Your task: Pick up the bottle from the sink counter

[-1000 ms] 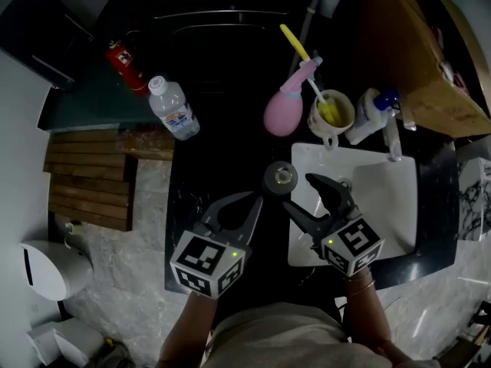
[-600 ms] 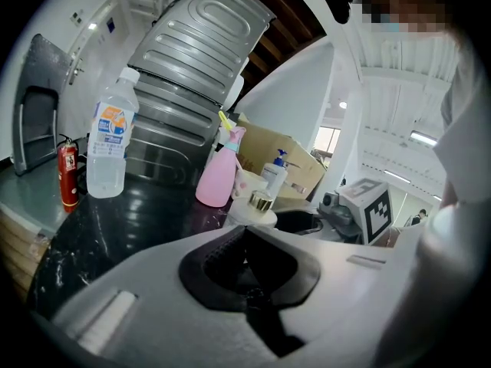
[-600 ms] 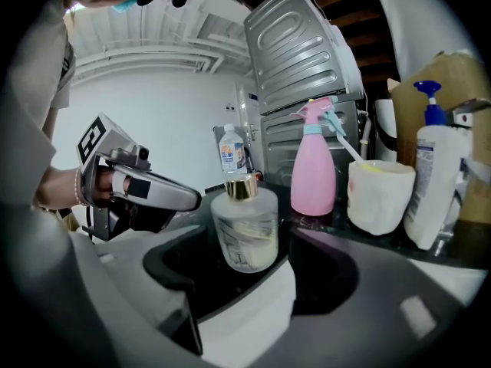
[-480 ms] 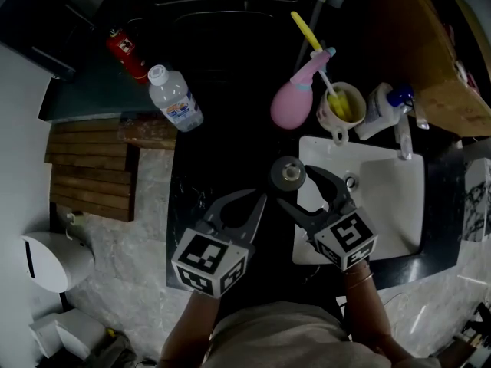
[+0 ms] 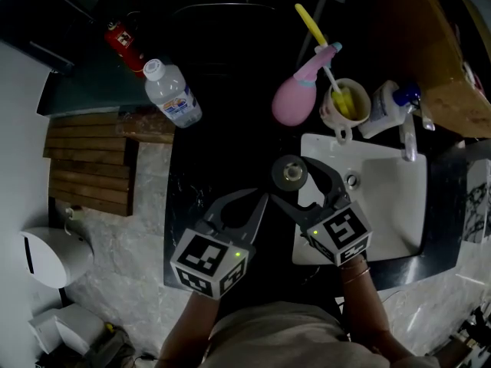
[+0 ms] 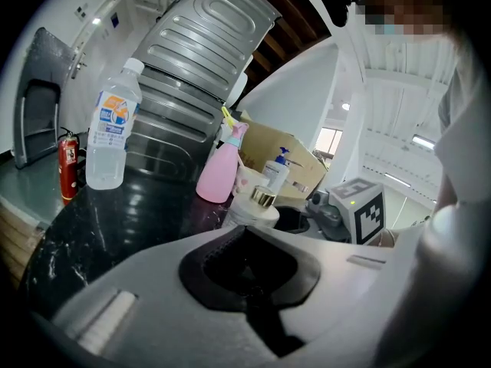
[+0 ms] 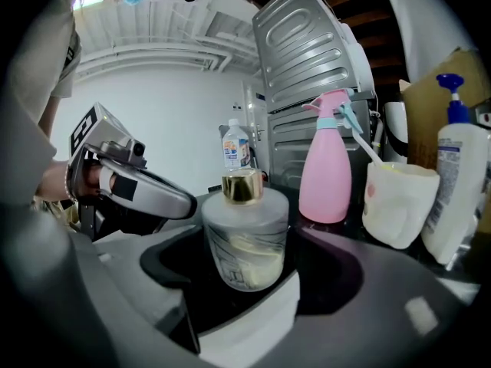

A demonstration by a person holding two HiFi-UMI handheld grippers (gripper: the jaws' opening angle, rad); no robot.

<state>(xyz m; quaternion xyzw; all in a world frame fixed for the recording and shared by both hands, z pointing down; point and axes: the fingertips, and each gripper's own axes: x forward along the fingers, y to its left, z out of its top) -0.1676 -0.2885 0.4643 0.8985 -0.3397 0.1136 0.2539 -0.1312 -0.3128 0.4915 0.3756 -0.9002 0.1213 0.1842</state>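
Here the right gripper (image 5: 289, 181), whose jaws have just been opening, is spread wide around the frosted, gold-capped bottle (image 7: 245, 240), which stands upright and unclamped on the dark worktop (image 5: 222, 167) beside the sink (image 5: 383, 202), while the left gripper (image 5: 259, 199) is closed and empty.

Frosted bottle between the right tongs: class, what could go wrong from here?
The right tongs have just been opening, the frosted bottle between them, ungripped. Closing off-centre could tip it, perhaps into the sink right beside it. The shut left tongs sit close by and might knock it.
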